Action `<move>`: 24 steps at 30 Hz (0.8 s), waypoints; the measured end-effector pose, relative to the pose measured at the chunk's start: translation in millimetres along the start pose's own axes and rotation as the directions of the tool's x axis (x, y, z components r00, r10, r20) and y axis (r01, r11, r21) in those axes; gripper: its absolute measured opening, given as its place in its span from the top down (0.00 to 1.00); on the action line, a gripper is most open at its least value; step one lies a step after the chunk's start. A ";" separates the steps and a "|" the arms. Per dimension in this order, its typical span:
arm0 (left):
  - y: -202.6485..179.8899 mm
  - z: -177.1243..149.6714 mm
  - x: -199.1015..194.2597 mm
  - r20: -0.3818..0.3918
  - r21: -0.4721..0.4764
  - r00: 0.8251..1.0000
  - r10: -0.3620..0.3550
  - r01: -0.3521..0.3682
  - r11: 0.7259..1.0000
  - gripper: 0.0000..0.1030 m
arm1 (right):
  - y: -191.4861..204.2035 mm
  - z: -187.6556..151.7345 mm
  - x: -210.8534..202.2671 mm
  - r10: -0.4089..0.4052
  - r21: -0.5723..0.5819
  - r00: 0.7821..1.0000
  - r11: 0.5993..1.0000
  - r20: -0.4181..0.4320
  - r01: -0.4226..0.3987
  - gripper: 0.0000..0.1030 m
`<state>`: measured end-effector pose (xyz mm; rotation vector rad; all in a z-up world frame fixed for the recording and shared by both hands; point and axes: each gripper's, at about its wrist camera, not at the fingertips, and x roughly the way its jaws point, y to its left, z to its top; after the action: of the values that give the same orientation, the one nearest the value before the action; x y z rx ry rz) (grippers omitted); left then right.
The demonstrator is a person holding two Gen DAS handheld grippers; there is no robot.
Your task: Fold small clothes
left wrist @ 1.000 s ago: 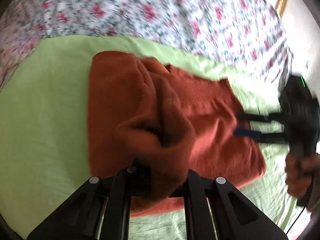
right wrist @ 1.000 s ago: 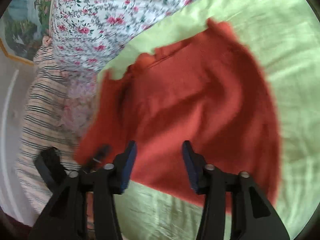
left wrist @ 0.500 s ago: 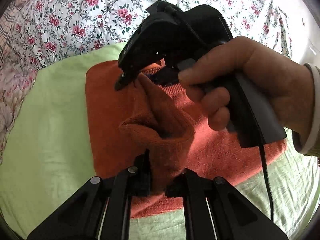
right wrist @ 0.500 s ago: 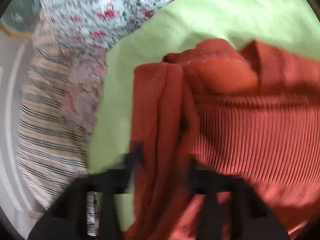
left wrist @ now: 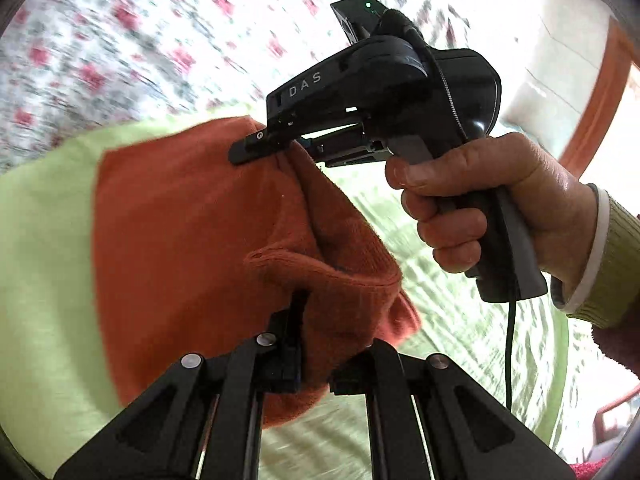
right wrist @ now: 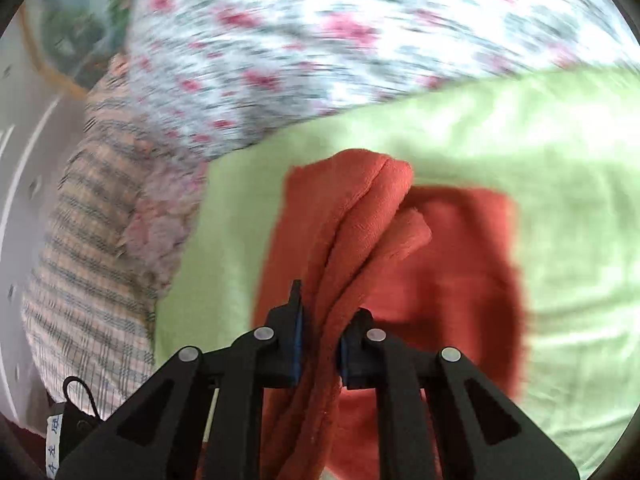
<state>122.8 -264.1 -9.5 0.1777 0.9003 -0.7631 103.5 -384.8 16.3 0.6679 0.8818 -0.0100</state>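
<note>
My left tongs [left wrist: 312,344] grip the orange sweater's [left wrist: 192,240] lower fold; my right tongs [right wrist: 320,344], just closing, pinch its bunched edge mid-frame over the green sheet [right wrist: 560,152].

A home bedroom: floral bedding [right wrist: 320,40] under a green sheet [right wrist: 560,140].

Around your work area lies a light green sheet [right wrist: 560,184], its surface creased where it runs toward the lower right in the left wrist view. Beyond its far edge you see a white floral bedcover [right wrist: 320,48] with pink blossoms (blurred in both views). At the left of the right wrist view a striped, plaid-like cloth [right wrist: 92,248] lies beside the sheet, touching the bedcover. A curved wooden frame edge [left wrist: 596,96] shows at upper right.
</note>
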 end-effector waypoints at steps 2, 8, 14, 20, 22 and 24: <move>-2.2 -2.9 19.5 -0.043 0.011 0.999 -0.006 0.006 1.000 0.94 | -20.0 -6.3 -0.2 -0.031 0.020 1.000 0.999 0.000 0.031 0.86; -0.5 -6.0 41.3 -0.089 -0.011 0.996 -0.013 0.012 1.000 0.94 | -52.7 -15.3 4.8 -0.061 0.012 0.998 0.998 -0.002 0.061 0.86; -8.1 -5.6 45.5 -0.090 -0.006 0.995 -0.044 0.044 0.999 0.93 | -48.1 -11.7 -4.8 -0.079 -0.006 0.995 0.997 0.056 0.079 0.86; -3.6 -21.7 55.8 -0.142 0.012 0.988 -0.056 0.059 0.998 0.89 | -63.6 -22.5 4.1 -0.130 0.012 0.991 0.991 -0.002 0.130 0.86; 6.7 -19.3 55.0 -0.160 -0.005 0.985 -0.070 0.070 0.998 0.84 | -62.9 -24.5 2.5 -0.131 0.017 0.991 0.991 0.008 0.131 0.84; 14.8 -21.5 47.0 -0.175 -0.022 0.980 -0.091 0.089 0.996 0.72 | -63.3 -25.3 2.2 -0.142 0.025 0.990 0.990 0.014 0.142 0.78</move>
<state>136.8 -268.4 -61.2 0.1951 1.0874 -0.8338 69.6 -421.0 -30.5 0.6252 0.9139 -0.1533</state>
